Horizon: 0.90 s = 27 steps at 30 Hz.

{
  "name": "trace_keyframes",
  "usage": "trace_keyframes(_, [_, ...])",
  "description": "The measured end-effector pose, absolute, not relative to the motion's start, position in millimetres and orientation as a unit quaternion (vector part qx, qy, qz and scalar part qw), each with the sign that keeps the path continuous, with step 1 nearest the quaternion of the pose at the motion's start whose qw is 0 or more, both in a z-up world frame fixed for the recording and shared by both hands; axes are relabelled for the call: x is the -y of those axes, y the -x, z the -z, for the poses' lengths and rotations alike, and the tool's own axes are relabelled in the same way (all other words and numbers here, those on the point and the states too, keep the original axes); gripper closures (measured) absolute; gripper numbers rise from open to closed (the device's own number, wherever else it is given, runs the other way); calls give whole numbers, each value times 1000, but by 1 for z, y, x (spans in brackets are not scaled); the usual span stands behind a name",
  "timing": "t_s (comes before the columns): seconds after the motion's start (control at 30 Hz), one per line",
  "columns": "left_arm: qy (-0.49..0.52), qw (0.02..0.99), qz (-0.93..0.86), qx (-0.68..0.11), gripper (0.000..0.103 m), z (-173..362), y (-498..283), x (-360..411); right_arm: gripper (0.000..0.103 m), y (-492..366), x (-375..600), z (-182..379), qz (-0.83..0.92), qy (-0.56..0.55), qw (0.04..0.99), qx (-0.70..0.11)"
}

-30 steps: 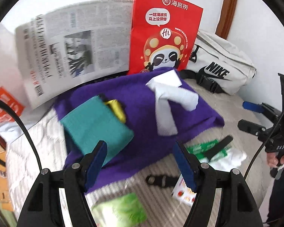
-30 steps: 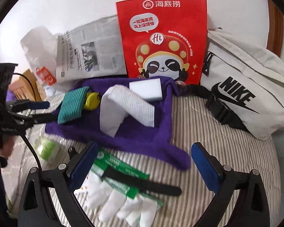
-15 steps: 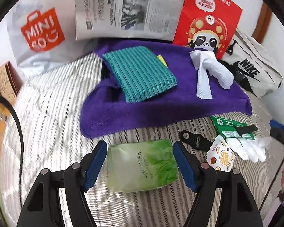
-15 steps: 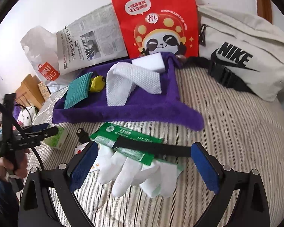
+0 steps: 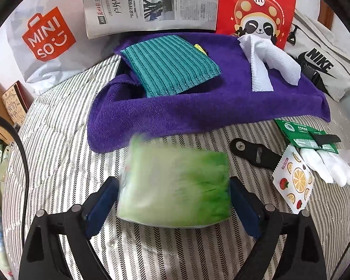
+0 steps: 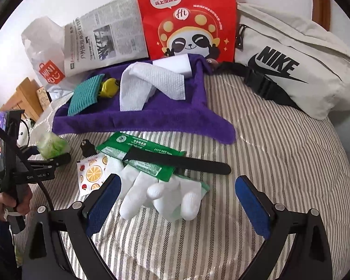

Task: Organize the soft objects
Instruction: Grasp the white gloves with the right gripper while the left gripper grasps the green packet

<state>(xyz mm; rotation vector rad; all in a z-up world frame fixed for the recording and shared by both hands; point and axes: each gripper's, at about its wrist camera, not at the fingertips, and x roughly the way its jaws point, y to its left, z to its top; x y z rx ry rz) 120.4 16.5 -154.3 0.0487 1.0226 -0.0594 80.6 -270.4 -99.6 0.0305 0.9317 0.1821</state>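
Note:
A soft green tissue pack (image 5: 175,186), blurred, sits on the striped bed between the blue pads of my left gripper (image 5: 173,203). Its jaws are opening and stand wide at the pack's two sides, with no clear squeeze. In the right wrist view the same pack (image 6: 51,144) shows at the left gripper's tip (image 6: 58,158). My right gripper (image 6: 177,200) hangs open over a pair of white gloves (image 6: 156,193). Behind lies a purple towel (image 5: 198,112) bearing a teal cloth (image 5: 170,65) and a white paper towel (image 5: 268,63).
A green packet (image 6: 140,154) under a black strap (image 6: 186,161), a fruit-print sachet (image 6: 92,175) and a black clip (image 5: 252,154) lie by the gloves. A newspaper (image 5: 149,2), red panda bag (image 6: 186,18), Miniso bag (image 5: 44,39) and Nike bag (image 6: 291,63) line the back.
The left gripper swung from the towel down to the green pack, widened and now has the pack between its jaws. The right gripper sank closer to the white gloves.

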Motion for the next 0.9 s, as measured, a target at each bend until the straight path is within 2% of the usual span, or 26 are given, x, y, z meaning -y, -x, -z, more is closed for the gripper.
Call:
trace_keyframes(0.1, [-17, 871, 35, -490, 4, 156, -122, -21, 5, -80, 262, 105, -90, -6, 886, -455])
trace_keyframes(0.27, [-20, 875, 42, -481, 3, 156, -121, -21, 5, -90, 254, 122, -64, 6, 879, -473])
trace_keyframes(0.33, [-21, 877, 45, -478, 7, 155, -119, -22, 6, -94, 255, 128, -58, 2, 876, -479])
trace_keyframes(0.37, [-22, 879, 51, -474, 14, 154, -118, -22, 7, -95, 257, 129, -57, -3, 876, -479])
trace_keyframes(0.4, [-23, 880, 53, -471, 26, 153, -117, -22, 7, -96, 258, 128, -58, -6, 877, -478])
trace_keyframes(0.43, [-22, 882, 54, -468, 30, 151, -116, -23, 7, -97, 259, 127, -60, -8, 877, -476])
trace_keyframes(0.67, [-25, 883, 57, -465, 31, 149, -112, -24, 7, -100, 244, 145, -76, 7, 849, -522])
trace_keyframes(0.8, [-24, 881, 57, -468, 31, 148, -112, -20, 4, -101, 234, 149, -55, 13, 860, -507])
trace_keyframes(0.87, [-25, 881, 58, -469, 31, 149, -113, -21, 9, -101, 230, 150, -50, 23, 868, -494])
trace_keyframes(0.9, [-25, 881, 58, -469, 31, 149, -113, -21, 18, -99, 229, 150, -55, 26, 872, -486])
